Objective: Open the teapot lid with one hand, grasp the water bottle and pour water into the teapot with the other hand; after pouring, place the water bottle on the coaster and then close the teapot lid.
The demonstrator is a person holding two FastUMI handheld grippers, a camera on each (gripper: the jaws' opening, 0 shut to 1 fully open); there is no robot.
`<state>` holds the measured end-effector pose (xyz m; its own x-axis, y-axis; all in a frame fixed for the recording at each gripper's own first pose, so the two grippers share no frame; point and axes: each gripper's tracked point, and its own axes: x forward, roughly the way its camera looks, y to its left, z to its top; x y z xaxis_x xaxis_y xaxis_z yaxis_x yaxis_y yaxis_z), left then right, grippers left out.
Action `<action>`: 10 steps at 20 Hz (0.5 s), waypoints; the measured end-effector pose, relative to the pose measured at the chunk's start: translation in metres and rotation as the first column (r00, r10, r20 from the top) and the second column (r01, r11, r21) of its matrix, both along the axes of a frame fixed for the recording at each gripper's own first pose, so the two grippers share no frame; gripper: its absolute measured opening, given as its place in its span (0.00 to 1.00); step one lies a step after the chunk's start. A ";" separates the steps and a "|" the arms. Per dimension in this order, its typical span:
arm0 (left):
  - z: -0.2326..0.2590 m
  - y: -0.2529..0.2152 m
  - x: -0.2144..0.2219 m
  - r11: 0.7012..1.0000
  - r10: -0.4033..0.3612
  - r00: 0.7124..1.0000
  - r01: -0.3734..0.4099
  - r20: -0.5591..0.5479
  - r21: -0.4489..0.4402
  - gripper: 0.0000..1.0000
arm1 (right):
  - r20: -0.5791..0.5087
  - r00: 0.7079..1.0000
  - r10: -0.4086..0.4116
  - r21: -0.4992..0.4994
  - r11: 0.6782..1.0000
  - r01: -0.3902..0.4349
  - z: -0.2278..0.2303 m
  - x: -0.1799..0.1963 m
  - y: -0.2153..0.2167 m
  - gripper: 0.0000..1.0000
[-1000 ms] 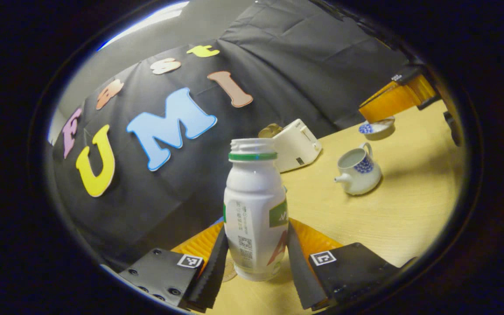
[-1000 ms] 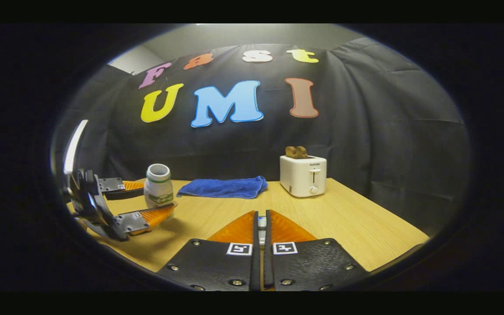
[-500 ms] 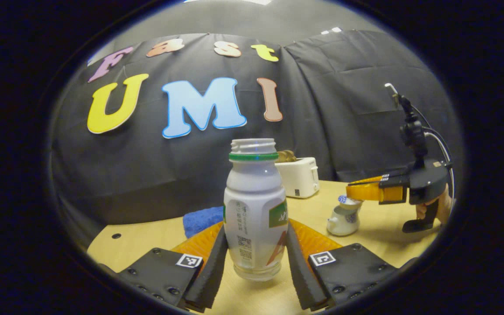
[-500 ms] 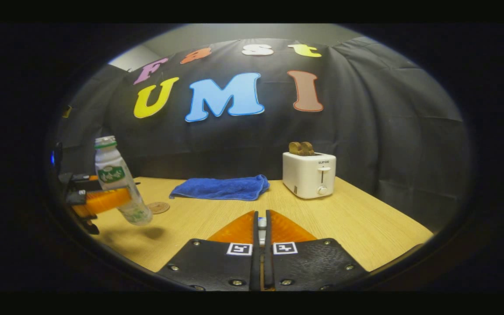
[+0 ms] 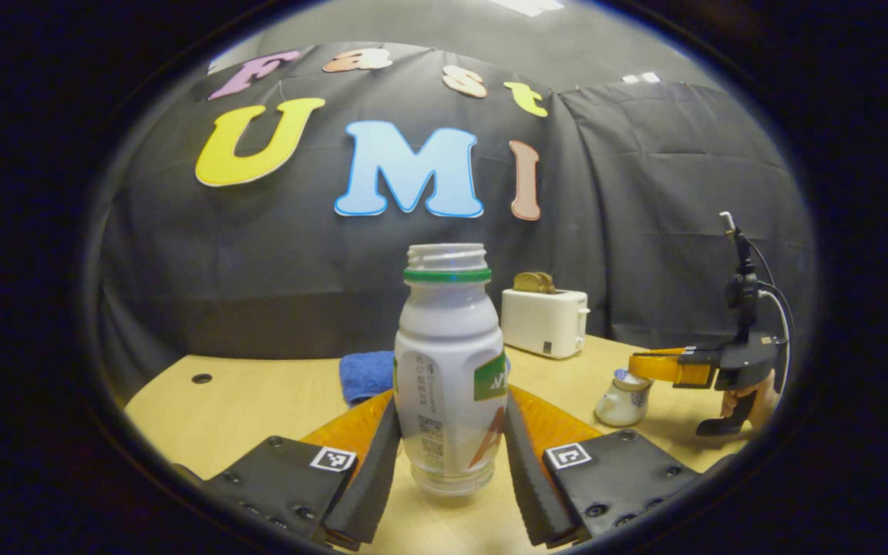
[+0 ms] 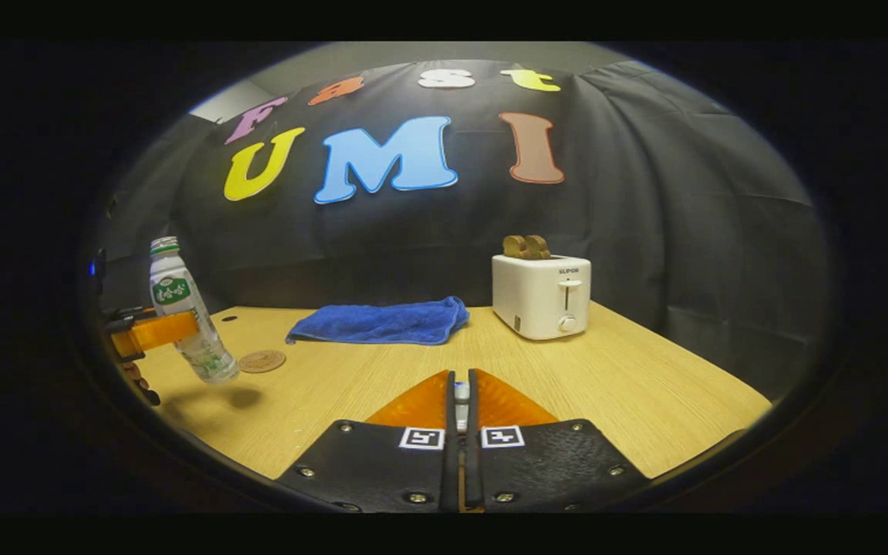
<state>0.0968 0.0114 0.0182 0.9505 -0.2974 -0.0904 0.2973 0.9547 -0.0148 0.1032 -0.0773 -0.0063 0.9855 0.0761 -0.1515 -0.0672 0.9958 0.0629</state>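
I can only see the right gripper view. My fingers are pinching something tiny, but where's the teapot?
Observer: In the left gripper view, the teapot stands on the table, right below your right gripper.
Operator: Is the thing I'm pinching the lid?
Observer: Yes. The lid is at the pot's mouth; I cannot tell whether it touches the rim.
Operator: Does the bottle have a cap on?
Observer: No. The water bottle has an open mouth, and the left gripper presses both its sides.
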 end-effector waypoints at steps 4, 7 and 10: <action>0.001 0.007 0.003 0.999 0.020 1.000 -0.020 0.004 0.028 0.75 | -0.018 1.000 -0.004 0.008 1.000 0.004 -0.010 0.002 0.000 0.03; 0.007 0.005 0.005 0.998 0.028 1.000 -0.029 0.014 0.056 0.74 | -0.011 1.000 -0.007 0.031 0.999 0.007 -0.010 0.001 0.000 0.22; 0.022 0.012 0.011 0.996 0.062 0.997 -0.065 0.040 0.065 0.80 | 0.025 1.000 -0.013 0.075 0.997 0.011 0.005 -0.006 0.000 0.00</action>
